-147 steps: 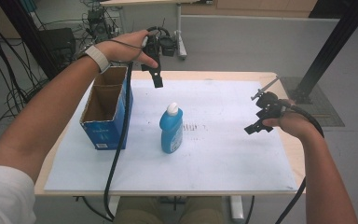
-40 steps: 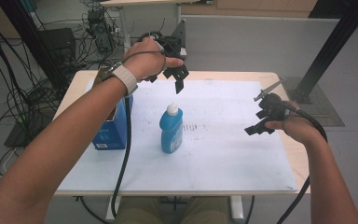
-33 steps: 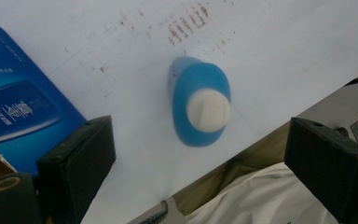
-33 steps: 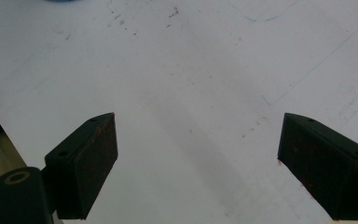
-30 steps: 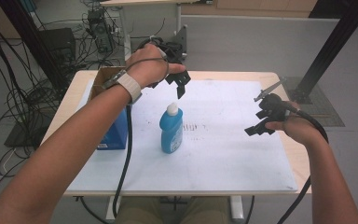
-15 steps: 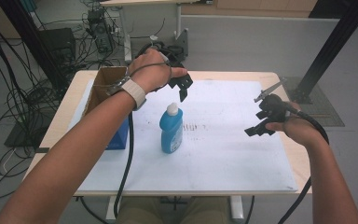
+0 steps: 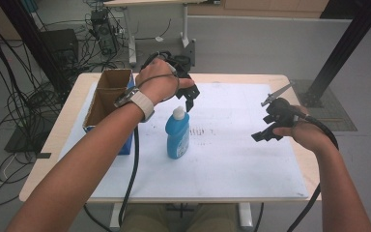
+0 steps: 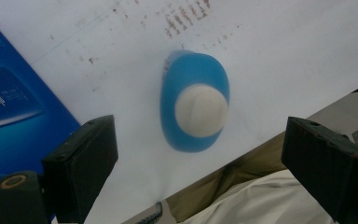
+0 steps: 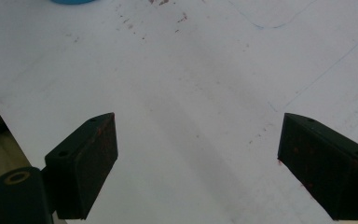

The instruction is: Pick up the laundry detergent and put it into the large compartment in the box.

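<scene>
The left gripper (image 7: 189,98) has swung away from the open blue cardboard box (image 7: 107,109) and now hangs right over the upright blue plastic bottle with the white cap (image 8: 196,107), jaws spread wide, the cap directly below between them. That looks like a top-down grab lining up. The right gripper (image 7: 269,129), jaws also spread, still idles well off to the side.
</scene>
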`<state>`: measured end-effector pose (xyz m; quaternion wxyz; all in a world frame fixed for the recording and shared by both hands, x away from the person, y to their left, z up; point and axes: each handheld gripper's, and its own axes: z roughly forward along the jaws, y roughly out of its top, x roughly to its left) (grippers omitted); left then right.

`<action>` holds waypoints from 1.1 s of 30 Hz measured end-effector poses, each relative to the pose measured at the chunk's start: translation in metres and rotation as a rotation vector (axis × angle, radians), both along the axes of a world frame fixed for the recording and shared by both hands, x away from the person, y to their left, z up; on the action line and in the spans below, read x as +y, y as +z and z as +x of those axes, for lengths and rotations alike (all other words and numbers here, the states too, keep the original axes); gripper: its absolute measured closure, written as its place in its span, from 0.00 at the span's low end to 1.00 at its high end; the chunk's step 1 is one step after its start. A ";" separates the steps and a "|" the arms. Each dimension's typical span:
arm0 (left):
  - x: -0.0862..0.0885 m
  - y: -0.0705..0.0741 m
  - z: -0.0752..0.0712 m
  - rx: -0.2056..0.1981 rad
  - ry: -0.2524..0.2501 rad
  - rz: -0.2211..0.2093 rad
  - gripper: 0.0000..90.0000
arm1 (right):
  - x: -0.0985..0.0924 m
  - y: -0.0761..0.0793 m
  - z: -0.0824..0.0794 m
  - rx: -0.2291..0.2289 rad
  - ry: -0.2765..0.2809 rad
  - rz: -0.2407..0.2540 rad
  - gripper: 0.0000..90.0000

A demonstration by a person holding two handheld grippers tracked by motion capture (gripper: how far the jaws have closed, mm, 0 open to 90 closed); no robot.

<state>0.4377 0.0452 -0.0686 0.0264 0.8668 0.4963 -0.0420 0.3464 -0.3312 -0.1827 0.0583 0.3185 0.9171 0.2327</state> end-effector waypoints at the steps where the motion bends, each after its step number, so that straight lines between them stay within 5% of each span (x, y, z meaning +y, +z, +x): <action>1: 0.000 0.000 0.000 0.000 0.000 0.000 0.12 | 0.000 0.000 0.000 0.000 0.000 0.000 0.13; 33: -0.010 -0.042 -0.005 -0.013 0.004 0.014 0.12 | 0.003 -0.006 -0.003 -0.002 0.003 0.013 0.13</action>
